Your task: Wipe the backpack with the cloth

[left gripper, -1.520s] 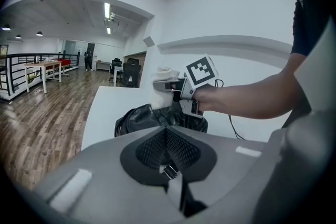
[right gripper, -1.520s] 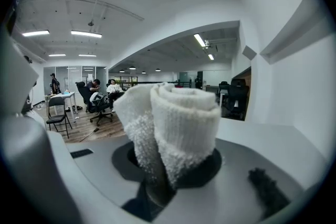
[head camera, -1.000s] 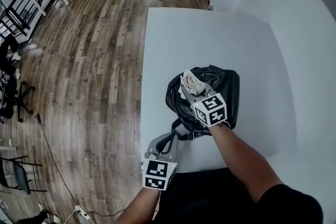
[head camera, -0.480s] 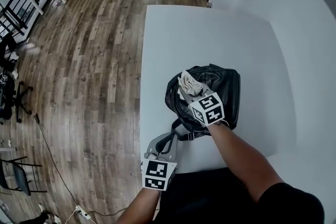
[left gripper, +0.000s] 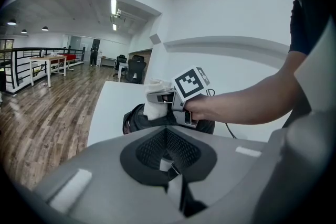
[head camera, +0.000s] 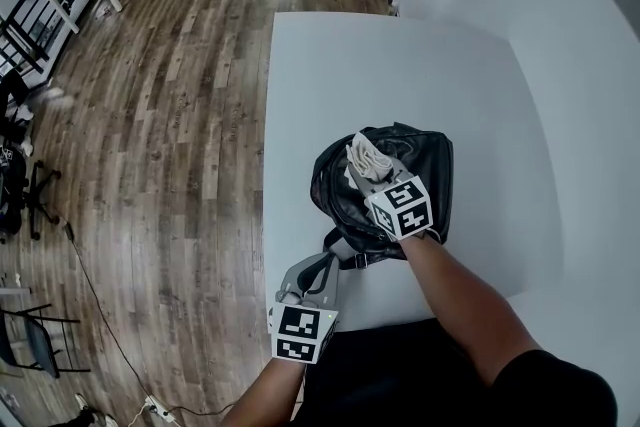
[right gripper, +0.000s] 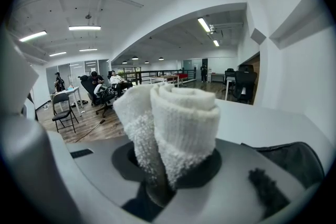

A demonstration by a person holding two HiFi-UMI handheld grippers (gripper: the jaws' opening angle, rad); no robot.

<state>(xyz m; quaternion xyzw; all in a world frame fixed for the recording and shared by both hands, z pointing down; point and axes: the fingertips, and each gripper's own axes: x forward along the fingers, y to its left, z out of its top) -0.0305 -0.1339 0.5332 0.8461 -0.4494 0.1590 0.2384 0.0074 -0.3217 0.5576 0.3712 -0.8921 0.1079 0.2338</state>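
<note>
Rolled cloth held on the black backpack, strap pinned beside it

Just off the backpack's near-left corner, the left gripper (head camera: 312,272) was clamped on the backpack's strap (head camera: 345,258). The backpack (head camera: 420,165) lay on the white table (head camera: 400,65), toward its near edge. Over the backpack's left side, the right gripper (head camera: 368,177) squeezed a rolled white cloth (head camera: 365,155), which rested against the leather.

Backpack and cloth, both on the bench (head camera: 400,75).
Black backpack (head camera: 415,165) lies slumped and creased near the bench's front-left edge; its strap (head camera: 350,260) trails forward, the end pinched in the left gripper (head camera: 305,273). White terry cloth (head camera: 366,153), rolled, stands clamped between the right gripper (head camera: 361,174) fingers over the backpack's left part; contact cannot be confirmed.
</note>
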